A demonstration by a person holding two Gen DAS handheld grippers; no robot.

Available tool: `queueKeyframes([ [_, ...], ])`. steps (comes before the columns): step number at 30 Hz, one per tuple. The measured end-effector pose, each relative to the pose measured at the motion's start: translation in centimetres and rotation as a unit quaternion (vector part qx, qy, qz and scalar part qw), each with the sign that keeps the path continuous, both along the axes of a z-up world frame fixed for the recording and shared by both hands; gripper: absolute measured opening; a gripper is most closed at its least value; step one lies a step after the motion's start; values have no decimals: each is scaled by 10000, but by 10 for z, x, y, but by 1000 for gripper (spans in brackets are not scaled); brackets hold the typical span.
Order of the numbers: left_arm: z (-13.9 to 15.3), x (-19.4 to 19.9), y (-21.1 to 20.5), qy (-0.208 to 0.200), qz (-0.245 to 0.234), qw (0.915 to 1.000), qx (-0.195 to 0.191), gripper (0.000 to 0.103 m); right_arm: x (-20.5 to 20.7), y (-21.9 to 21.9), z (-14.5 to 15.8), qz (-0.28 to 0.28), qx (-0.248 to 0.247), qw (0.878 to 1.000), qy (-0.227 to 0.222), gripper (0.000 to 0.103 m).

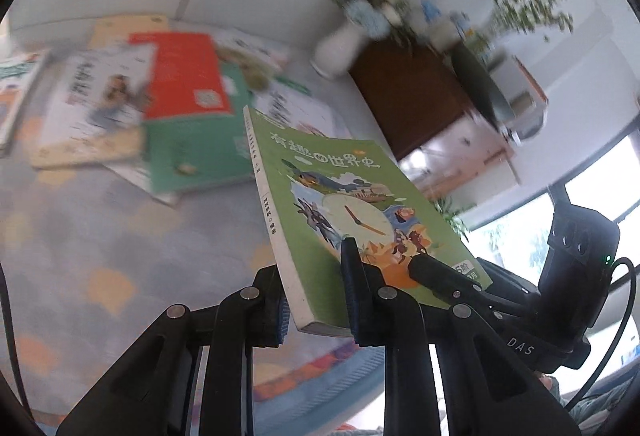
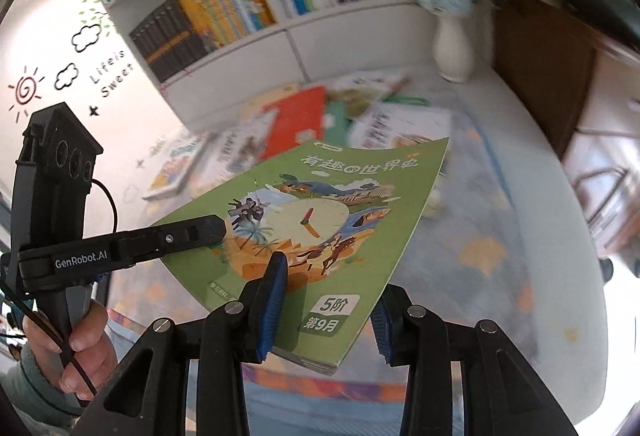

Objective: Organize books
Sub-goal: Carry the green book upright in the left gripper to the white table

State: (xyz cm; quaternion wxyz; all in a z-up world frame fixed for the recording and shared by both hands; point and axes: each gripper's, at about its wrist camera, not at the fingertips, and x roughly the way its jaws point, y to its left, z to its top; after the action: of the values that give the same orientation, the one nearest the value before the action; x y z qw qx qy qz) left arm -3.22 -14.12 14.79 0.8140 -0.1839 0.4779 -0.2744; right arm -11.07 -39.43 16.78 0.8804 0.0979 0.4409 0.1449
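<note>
The green book (image 1: 340, 195) was held off the floor by both tongs at once. In the left wrist view the left tongs (image 1: 316, 296) were clamped narrowly across its lower spine corner, one finger behind the spine and the other on the cover, with the book's long axis running up and away toward the centre of the frame. The right tongs (image 1: 432, 272) came in from the lower right of that view and lay on the cover's bottom edge. In the right wrist view the right tongs (image 2: 328, 300) were set narrowly on the book's (image 2: 320, 220) lower edge, one blue pad on the cover and the other just off the page edge at the right; whether that pad pressed could not be told. The left tongs (image 2: 200, 232) reached in from the left of the frame, carried by a hand (image 2: 76, 348).

The bookshelf (image 2: 240, 47) stood in the upper half of that frame, beyond the book, its compartments packed with upright books. More loose books (image 2: 296, 123) lay scattered on the carpet (image 2: 500, 236) between the held book and the shelf. A white vase (image 2: 454, 47) stood at the upper right, beside the shelf.
</note>
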Motion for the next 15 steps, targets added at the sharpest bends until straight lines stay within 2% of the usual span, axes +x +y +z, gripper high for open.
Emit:
queueKeyframes([
  [3,3,6,48,-129,434,9990,3,19,22,49,5,268,40,9996,-88,37],
  [6,2,9,99,-313,905,9950,274,19,39,100,6,549,75,9983,-180,37],
  [11,-9,21,191,-250,1551,9868,395,19,75,198,-8,1106,194,9936,-139,37],
  [15,-15,40,254,-275,1894,9791,690,20,108,274,-21,1496,249,9884,-79,37],
])
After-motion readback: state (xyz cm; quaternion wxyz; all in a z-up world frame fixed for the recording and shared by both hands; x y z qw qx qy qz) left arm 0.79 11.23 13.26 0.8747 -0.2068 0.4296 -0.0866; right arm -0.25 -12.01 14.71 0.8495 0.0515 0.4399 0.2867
